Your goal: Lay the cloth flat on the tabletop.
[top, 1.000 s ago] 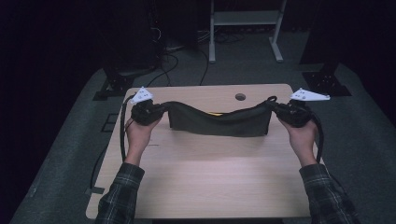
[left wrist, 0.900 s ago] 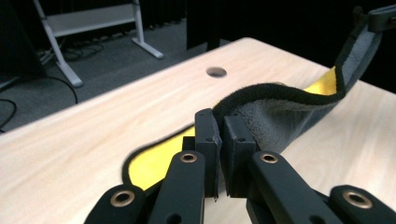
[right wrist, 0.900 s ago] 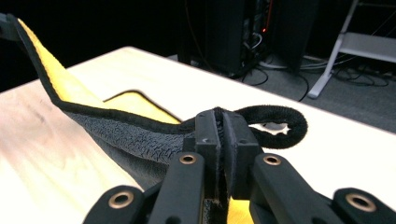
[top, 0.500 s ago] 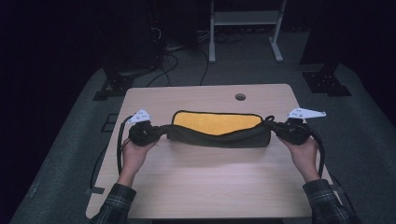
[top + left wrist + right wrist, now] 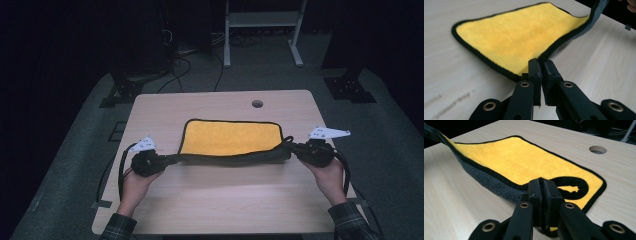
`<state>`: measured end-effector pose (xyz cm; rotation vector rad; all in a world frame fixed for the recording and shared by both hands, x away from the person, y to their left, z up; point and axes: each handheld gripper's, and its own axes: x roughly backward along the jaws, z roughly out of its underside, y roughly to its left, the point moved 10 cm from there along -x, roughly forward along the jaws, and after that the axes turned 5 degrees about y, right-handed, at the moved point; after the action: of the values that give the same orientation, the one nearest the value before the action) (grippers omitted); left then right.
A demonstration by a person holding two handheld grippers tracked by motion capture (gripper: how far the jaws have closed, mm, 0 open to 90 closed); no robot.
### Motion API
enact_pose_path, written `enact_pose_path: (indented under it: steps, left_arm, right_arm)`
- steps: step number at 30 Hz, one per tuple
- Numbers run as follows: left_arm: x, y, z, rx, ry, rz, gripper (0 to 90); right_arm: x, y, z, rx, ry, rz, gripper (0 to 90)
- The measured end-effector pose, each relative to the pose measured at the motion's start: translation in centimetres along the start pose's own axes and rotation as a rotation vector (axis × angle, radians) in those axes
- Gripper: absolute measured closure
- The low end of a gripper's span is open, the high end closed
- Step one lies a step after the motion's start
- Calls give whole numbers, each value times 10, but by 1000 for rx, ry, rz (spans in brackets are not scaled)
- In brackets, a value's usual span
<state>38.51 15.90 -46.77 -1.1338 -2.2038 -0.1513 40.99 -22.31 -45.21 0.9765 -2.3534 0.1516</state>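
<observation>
The room around you is dark, with cables and a white stand's legs on the grey floor beyond the table (image 5: 165,210). The table is pale wood, with a round hole (image 5: 257,103) near its far edge.

Your cloth (image 5: 230,137) lies at mid-table, yellow side up with a black border. Its far part rests flat on the wood. Its near edge is lifted and stretched between your two grippers, sagging a little in the middle, so the grey underside shows along that edge.

Your left gripper (image 5: 167,160) is clamped on the near left corner of the cloth. In the left gripper view the jaws stand pressed together with the black hem pinched at their tips (image 5: 540,61), and the cloth runs away from them toward the far upper right, where its edge rises off the table.

Your right gripper (image 5: 295,147) is clamped on the near right corner. In the right gripper view the jaws are together on the cloth (image 5: 541,181), and the corner curls into a black-edged loop just beyond the tips. From there the raised edge runs off to the upper left, grey fleece facing the wood beneath it.

Both hands sit low near the table's front half, well apart, one on each side of the cloth.
</observation>
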Motion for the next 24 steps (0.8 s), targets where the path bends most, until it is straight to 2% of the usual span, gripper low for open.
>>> enact_pose_path:
  steps: [2,6,8,14,16,19,20,24]
  left_arm:
    - [0,-8,10,-2,18,8,860]
    - [0,-18,21,-11,44,23,860]
    - [0,-23,28,-10,59,31,859]
    - [-1,-31,41,-15,99,43,859]
    - [0,-34,48,-15,114,47,859]
    - [1,-36,53,-9,125,56,859]
    - [0,-40,60,-8,143,62,859]
    - [0,-45,68,-15,170,69,859]
  right_arm:
    - [5,7,8,5,10,-12,848]
    - [9,12,18,24,34,-8,848]
    - [12,16,30,19,59,-18,847]
    - [14,24,48,10,97,-40,847]
    - [17,33,58,13,117,-59,847]
    - [18,38,65,22,133,-66,847]
    - [19,41,71,28,149,-71,847]
    - [21,47,81,26,171,-82,847]
